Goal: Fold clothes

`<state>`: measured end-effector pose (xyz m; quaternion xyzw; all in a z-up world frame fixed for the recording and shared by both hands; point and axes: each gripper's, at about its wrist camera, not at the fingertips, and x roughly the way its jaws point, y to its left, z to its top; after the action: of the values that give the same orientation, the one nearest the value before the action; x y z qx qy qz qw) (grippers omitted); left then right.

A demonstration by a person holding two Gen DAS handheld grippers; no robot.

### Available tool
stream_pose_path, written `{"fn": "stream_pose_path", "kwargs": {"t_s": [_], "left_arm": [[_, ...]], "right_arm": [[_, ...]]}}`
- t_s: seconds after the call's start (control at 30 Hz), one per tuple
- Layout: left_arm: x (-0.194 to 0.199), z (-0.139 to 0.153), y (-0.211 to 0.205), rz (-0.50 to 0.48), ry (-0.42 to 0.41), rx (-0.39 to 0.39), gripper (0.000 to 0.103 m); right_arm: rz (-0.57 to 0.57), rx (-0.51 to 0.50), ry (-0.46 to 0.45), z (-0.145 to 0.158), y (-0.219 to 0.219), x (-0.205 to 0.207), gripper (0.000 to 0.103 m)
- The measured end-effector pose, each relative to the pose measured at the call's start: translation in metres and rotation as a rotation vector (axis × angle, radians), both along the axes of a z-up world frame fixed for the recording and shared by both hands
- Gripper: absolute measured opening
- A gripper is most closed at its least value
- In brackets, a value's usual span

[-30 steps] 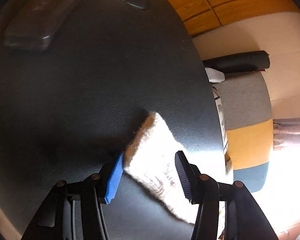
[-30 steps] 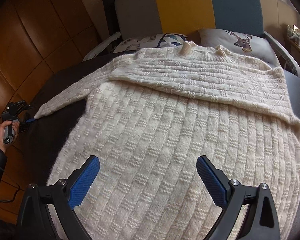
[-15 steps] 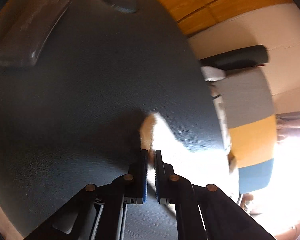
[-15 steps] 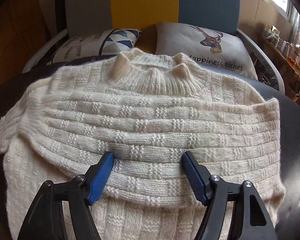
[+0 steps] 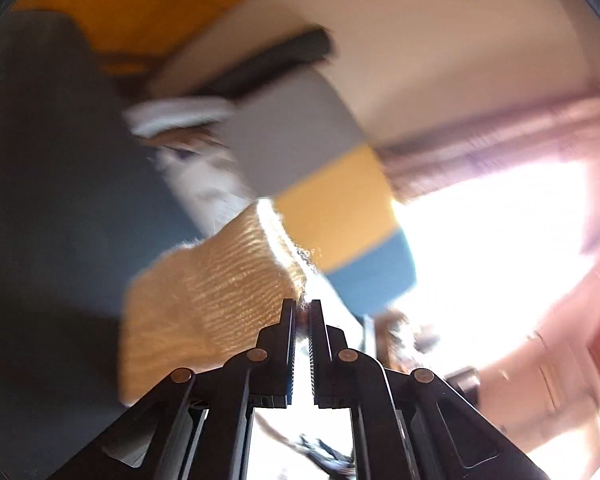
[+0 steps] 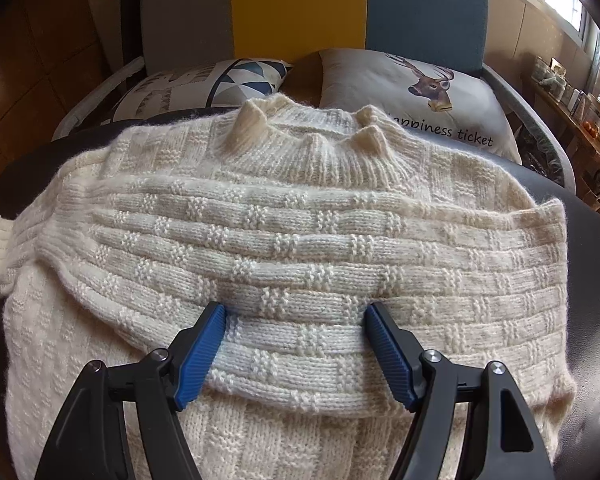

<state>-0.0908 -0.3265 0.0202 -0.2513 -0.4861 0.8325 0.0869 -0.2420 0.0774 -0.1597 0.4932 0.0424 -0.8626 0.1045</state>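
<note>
Dark worktop (image 6: pixel 592 264) carries the cream knit sweater (image 6: pixel 300 240), laid flat, collar toward the sofa (image 6: pixel 296 4) with grey, yellow and blue back panels. One sleeve (image 6: pixel 340 280) is folded across the chest, lying over the body. Two cushions sit just behind the collar: geometric print cushion (image 6: pixel 220 80) on the left, deer cushion (image 6: pixel 420 88) on the right. Right gripper (image 6: pixel 296 320) is over the folded sleeve, blue pads wide apart, nothing between them; can't tell if the tips touch the knit. Left gripper (image 5: pixel 302 312) has its fingers nearly together, clamped on the edge of the other sleeve (image 5: pixel 204 292), which is raised off the worktop. Left view is motion-blurred and overexposed toward the window (image 5: pixel 500 240).
</note>
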Motion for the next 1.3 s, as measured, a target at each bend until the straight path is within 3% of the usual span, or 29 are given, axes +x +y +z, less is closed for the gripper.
{"fn": "stream_pose_path", "kwargs": {"t_s": [0.13,0.33,0.47,0.7,0.97,1.07,1.17,1.3], "left_arm": [[-0.050,0.027,0.079,-0.157,0.043,-0.003,0.006],[-0.140,0.045,0.196,-0.357,0.054,-0.025,0.006],[-0.167,0.025,0.258,-0.454,0.002,-0.031,0.006],[-0.162,-0.021,0.327,-0.562,-0.145,-0.103,0.006],[-0.187,-0.081,0.348,-0.633,-0.303,-0.111,0.006],[-0.181,-0.084,0.338,-0.627,-0.317,-0.057,0.007],[-0.167,-0.083,0.317,-0.622,-0.316,0.009,0.020],[-0.138,-0.083,0.277,-0.576,-0.288,0.075,0.039]], "right_arm": [[0.003,-0.016,0.028,-0.001,0.002,0.005,0.074],[0.017,-0.050,0.066,-0.002,0.007,0.009,0.074],[0.023,-0.076,0.088,-0.003,0.012,0.013,0.074],[0.027,-0.182,0.101,-0.004,0.030,0.016,0.074],[0.083,-0.151,0.082,0.000,0.027,0.023,0.074],[0.118,-0.141,0.060,0.005,0.030,0.030,0.074],[0.127,-0.195,0.031,0.009,0.043,0.037,0.074],[0.074,-0.341,-0.003,0.010,0.071,0.043,0.074]]}}
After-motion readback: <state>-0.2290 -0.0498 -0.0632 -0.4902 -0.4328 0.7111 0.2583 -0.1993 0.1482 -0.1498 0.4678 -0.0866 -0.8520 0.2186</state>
